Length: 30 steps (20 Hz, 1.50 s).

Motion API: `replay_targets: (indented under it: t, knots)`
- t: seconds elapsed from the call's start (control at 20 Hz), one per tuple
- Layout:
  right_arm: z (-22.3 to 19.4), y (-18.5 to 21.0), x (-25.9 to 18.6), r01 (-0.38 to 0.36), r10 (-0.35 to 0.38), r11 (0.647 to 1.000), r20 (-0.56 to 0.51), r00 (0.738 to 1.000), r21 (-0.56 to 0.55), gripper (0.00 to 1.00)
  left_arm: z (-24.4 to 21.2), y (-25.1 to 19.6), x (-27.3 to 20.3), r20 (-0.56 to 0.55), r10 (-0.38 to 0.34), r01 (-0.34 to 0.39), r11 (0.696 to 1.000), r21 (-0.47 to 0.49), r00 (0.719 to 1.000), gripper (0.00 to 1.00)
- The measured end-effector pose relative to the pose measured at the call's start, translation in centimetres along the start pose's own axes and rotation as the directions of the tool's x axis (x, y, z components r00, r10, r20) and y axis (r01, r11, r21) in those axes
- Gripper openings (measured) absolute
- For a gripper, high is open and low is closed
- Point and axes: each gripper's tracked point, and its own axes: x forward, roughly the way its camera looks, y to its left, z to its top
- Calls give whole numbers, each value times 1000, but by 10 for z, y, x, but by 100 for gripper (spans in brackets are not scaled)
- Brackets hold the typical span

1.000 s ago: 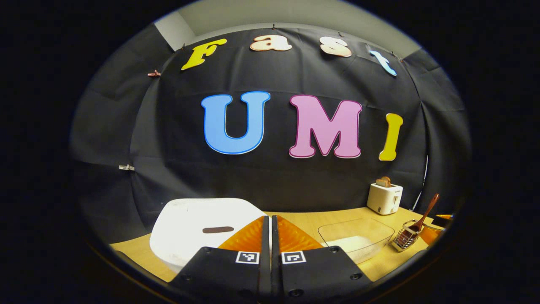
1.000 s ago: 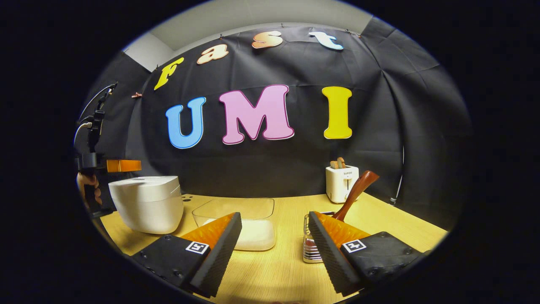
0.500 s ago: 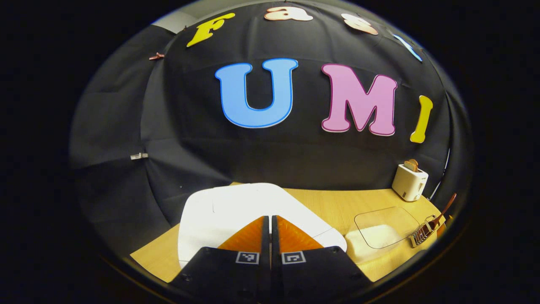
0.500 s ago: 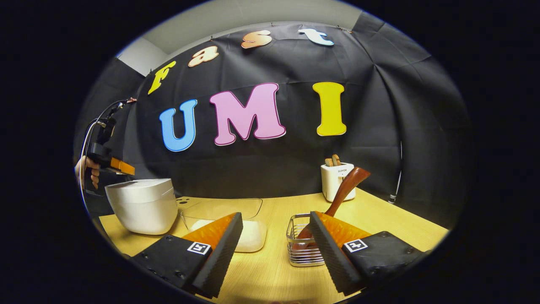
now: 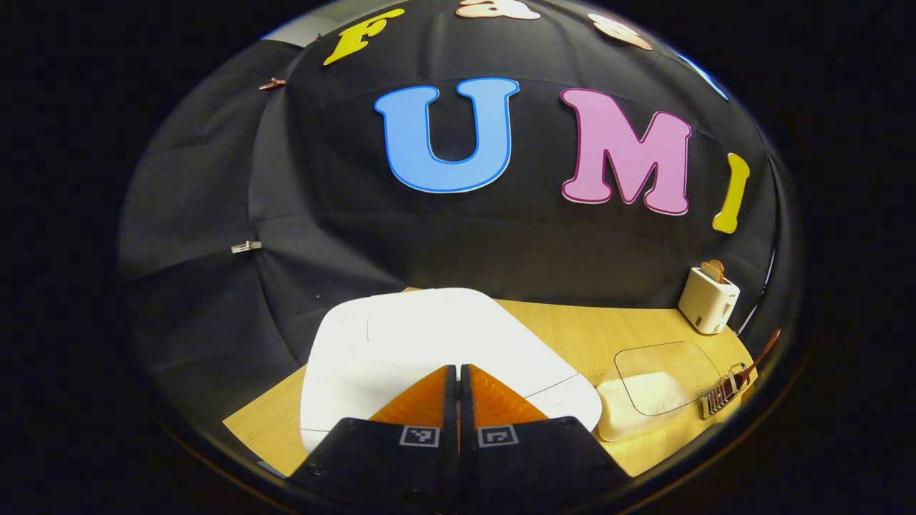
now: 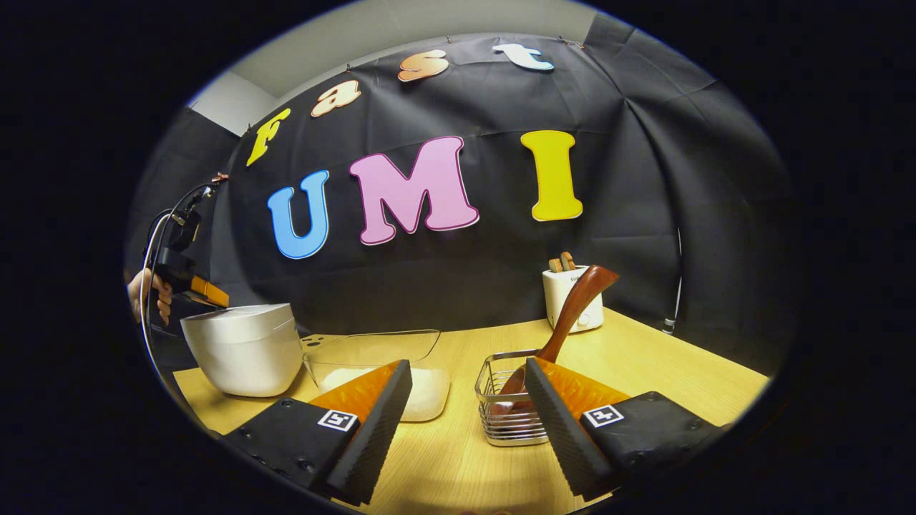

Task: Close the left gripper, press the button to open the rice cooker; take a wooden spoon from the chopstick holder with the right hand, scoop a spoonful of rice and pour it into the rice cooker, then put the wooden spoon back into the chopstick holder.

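While the left gripper (image 5: 459, 372) hangs over the rice cooker (image 5: 429, 343), its fingers (image 5: 422, 397) are pressed together with no gap, their tips above the front part of the white lid; whether they touch the lid cannot be told. The lid is down. In the right gripper view the same gripper (image 6: 207, 292) shows far off at the left, held in a hand (image 6: 147, 295), tilted down toward the top of the rice cooker (image 6: 243, 347).

Right gripper (image 6: 465, 372): fingers (image 6: 372, 422) wide apart, nothing between them. Position: low over the counter (image 6: 644, 372), near its front.

Chopstick holder (image 6: 512, 408): wire basket, upright on the counter, just ahead of the right-hand finger and partly hidden by it. Wooden spoon (image 6: 569, 315): bowl end down in the holder, handle leaning up and to the right, rising past the tip of that finger. Not gripped.

Rice container (image 6: 379, 372): clear, shallow, with white rice in the bottom; stands between the rice cooker and the chopstick holder, behind the left-hand finger.

Toaster (image 6: 572, 300): white, at the back of the counter by the booth wall, two slices sticking up.

In the left gripper view the rice container (image 5: 658, 379), chopstick holder (image 5: 723, 390) and toaster (image 5: 708, 300) lie to the right of the cooker.
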Motion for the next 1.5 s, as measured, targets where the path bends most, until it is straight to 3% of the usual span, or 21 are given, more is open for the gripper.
replay_targets:
  t: [0.35,0.5,0.65,0.85,1.1,1.25,1.4,1.5]
  knots:
    - [-6,-11,-3,0,0,999,-2,1000,37,99,-7,-1,1,-24,19,-19,1000,-13,1000,6]
    - [-11,-16,-4,3,-2,999,-10,1000,48,98,-12,-2,4,-87,11,-15,999,-52,996,6]
    - [-14,-27,-3,22,-21,998,-14,1000,61,98,-11,-1,8,-126,12,-14,1000,-15,992,6]
    - [-17,-35,-9,40,-39,993,-17,999,113,98,-10,-3,11,-111,-14,6,997,-72,994,6]
    - [-9,-29,-16,43,-44,994,9,999,103,98,-14,-2,10,-114,11,-14,1000,-24,993,6]
    - [1,-22,-22,45,-49,993,34,998,110,98,-4,-1,9,-85,35,-34,999,7,996,6]
    - [7,-18,-27,51,-52,998,28,998,38,98,35,-3,1,68,42,-44,999,27,997,6]
    - [17,-17,-30,63,-63,998,46,997,6,98,67,2,-19,190,51,-63,996,58,980,6]
